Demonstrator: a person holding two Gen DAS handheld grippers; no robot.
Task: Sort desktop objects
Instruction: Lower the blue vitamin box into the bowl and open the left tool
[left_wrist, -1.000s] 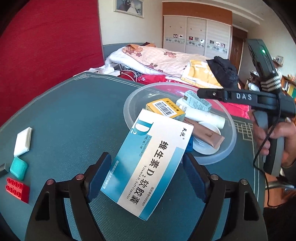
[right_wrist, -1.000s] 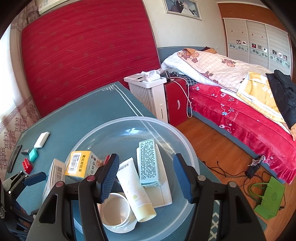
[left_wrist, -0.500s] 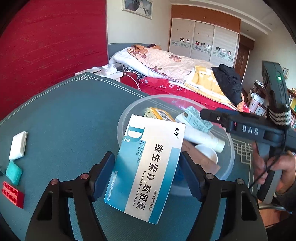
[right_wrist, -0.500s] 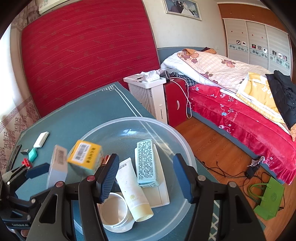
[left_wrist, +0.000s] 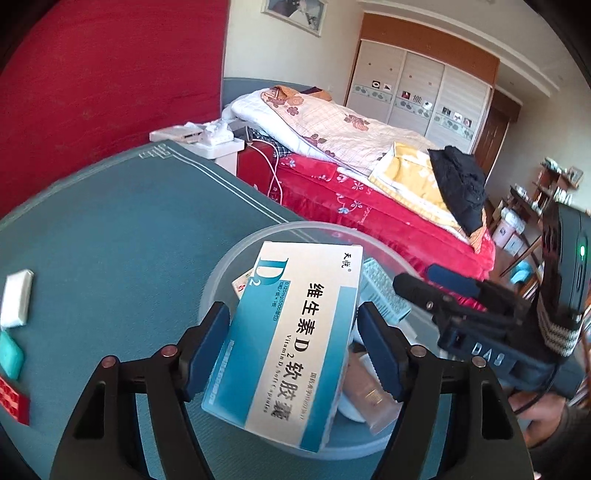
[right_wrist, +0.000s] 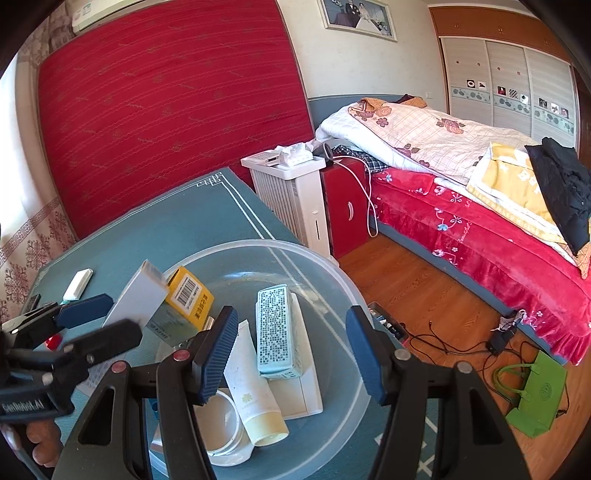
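My left gripper (left_wrist: 291, 347) is shut on a blue and white vitamin D2 box (left_wrist: 295, 332) and holds it tilted in the air over the near rim of a clear plastic bowl (left_wrist: 236, 254). In the right wrist view that box (right_wrist: 136, 295) hangs at the bowl's (right_wrist: 332, 266) left side, in front of a yellow box (right_wrist: 188, 299). A teal patterned box (right_wrist: 273, 328), a white tube (right_wrist: 251, 391) and a round white jar (right_wrist: 218, 424) lie in the bowl. My right gripper (right_wrist: 291, 354) hovers open above the bowl with nothing between its fingers.
A white block (left_wrist: 16, 299), a teal block (left_wrist: 9, 354) and a red brick (left_wrist: 13, 400) lie on the teal table at the left. A white heater (right_wrist: 295, 199) stands beyond the table's far edge. A green bag (right_wrist: 535, 395) sits on the floor by the bed.
My left gripper has risen and carried the vitamin box from beside the bowl to over it, rolling the box more upright. The right gripper has kept still.
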